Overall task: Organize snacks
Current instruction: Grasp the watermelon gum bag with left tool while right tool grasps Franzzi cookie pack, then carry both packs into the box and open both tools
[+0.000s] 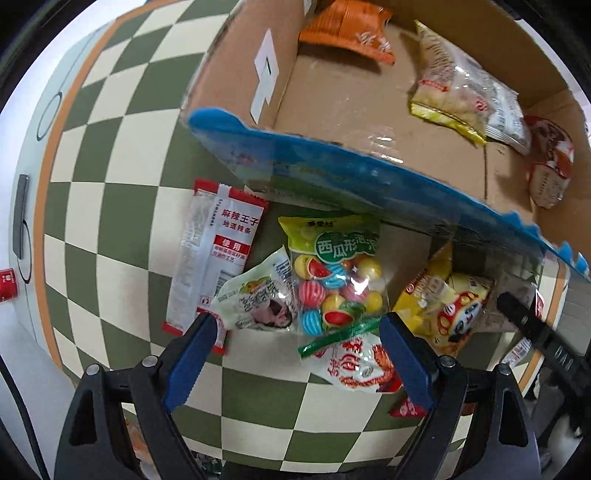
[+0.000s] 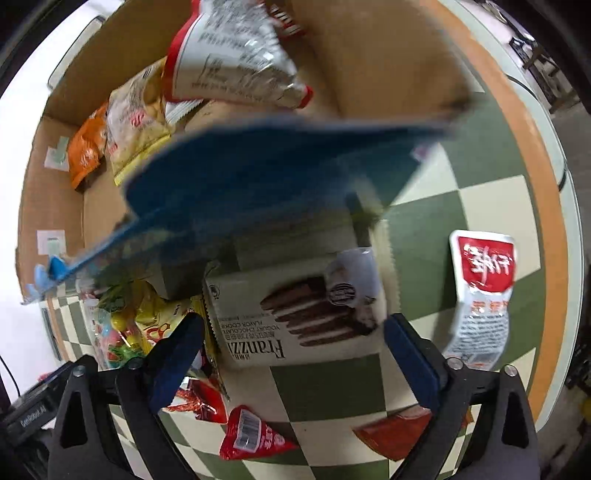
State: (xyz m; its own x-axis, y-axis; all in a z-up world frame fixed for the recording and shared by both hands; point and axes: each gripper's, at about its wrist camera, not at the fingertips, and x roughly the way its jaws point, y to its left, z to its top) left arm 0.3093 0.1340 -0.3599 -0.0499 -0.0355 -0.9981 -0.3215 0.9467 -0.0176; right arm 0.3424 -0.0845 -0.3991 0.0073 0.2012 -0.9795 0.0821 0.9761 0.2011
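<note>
Blue packet (image 1: 369, 184) mid-air, blurred, over near rim of cardboard box (image 1: 351, 110), apparently dropping in; no jaw touches it

Box collects sorted snacks: orange bag (image 1: 347, 29), pale bag (image 1: 465, 96) already inside

Left gripper (image 1: 299, 332) released, empty, above candy bag (image 1: 336, 273) on checkered table (image 1: 110, 221)

Right gripper (image 2: 295, 332) spread, empty, straddling cookie packet (image 2: 295, 314), likely next pick
</note>
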